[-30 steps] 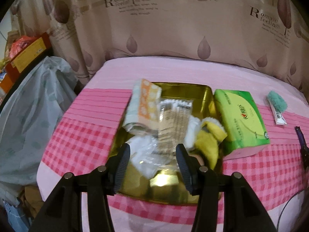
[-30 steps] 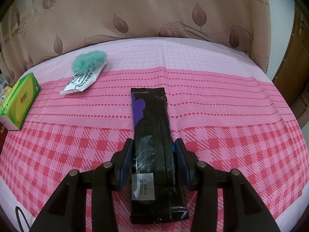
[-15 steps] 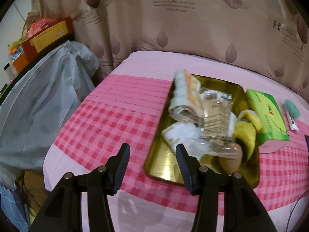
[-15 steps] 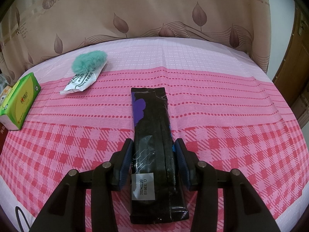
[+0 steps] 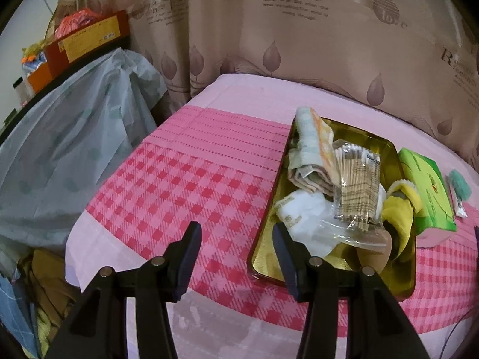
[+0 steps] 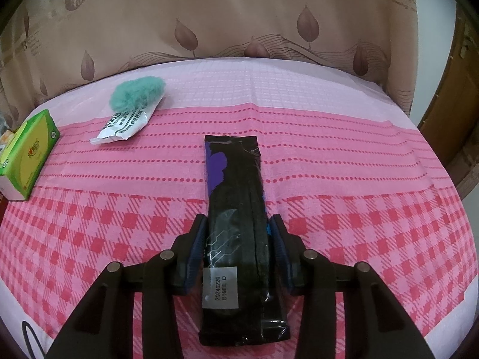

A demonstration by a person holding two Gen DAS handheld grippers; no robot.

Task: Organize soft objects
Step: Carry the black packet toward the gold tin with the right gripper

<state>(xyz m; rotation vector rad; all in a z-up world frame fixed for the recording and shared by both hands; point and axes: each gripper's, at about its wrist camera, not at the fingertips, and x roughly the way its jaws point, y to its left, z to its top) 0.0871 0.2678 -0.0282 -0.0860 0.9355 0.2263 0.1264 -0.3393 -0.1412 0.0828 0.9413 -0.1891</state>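
Glossy black packet (image 6: 236, 239), long and flat, between fingers (image 6: 196, 248).

Pink checked and dotted cloth (image 6: 344, 155); black packet (image 6: 236, 221) with purple patch; green tissue box (image 6: 28, 152); teal fluffy puff (image 6: 136, 94); gold tray (image 5: 362, 140); beige leaf-print curtain (image 5: 299, 45).

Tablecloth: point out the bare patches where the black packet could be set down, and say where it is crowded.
Free: the checked tablecloth left of the gold tray, under the open left gripper; also right of the black packet, which the right gripper has just been closing on. Crowded: the tray, heaped with soft items, with the green tissue box close beside it.
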